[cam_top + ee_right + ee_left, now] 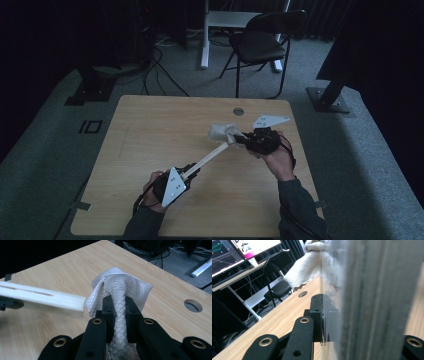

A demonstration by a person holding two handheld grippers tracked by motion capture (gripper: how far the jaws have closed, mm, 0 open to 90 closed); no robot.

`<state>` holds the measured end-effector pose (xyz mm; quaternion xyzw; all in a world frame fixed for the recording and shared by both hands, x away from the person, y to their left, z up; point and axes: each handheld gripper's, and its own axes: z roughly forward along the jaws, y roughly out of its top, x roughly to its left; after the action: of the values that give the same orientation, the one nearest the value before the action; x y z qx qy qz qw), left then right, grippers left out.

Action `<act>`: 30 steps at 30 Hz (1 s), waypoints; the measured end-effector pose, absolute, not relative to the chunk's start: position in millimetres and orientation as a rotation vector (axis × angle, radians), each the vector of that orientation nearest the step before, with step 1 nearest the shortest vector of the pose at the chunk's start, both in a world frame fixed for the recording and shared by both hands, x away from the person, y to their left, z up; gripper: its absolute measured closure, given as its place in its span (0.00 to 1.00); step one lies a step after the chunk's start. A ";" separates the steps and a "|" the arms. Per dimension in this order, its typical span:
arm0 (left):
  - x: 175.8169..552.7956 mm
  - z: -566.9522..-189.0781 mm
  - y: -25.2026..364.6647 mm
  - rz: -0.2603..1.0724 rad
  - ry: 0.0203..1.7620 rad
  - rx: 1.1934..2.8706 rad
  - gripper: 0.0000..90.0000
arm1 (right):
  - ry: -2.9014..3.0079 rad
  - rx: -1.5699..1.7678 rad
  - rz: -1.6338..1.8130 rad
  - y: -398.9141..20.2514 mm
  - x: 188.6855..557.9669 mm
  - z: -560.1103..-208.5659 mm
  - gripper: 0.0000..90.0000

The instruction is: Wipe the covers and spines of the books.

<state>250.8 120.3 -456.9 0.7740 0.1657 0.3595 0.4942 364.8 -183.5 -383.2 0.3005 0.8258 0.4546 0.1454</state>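
A long pale wooden stick [210,157] runs diagonally over the table. My left gripper [189,172] is shut on its near end, and the stick [372,300] rises blurred right in front of the left gripper view. Its far end [42,300] touches a white quilted cloth [222,132]. My right gripper [245,140] is shut on that cloth, which bunches up between the jaws [117,302] and drapes forward onto the tabletop. In the left gripper view the cloth [308,267] hangs past the stick's far end.
The light wooden table [150,130] has a round cable hole [238,111] near its far edge. A black folding chair [262,42] and a white desk leg [205,35] stand on the carpet beyond. Cables trail across the floor at the back.
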 end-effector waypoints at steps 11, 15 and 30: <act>254.5 -456.1 125.3 0.835 0.443 1.860 0.87 | 2.418 0.876 1.283 -179.7 366.4 -396.3 0.91; 256.6 -455.2 128.4 0.794 0.460 1.844 0.87 | 2.445 0.843 1.278 -174.5 364.7 -399.6 0.91; 260.8 -455.1 133.3 0.727 0.487 1.826 0.87 | 2.449 0.809 1.322 -169.8 359.6 -399.0 0.91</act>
<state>260.8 133.3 -455.1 0.7648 0.2041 0.3045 0.5298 359.6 -169.8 -399.0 0.2772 0.8387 0.4528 0.1213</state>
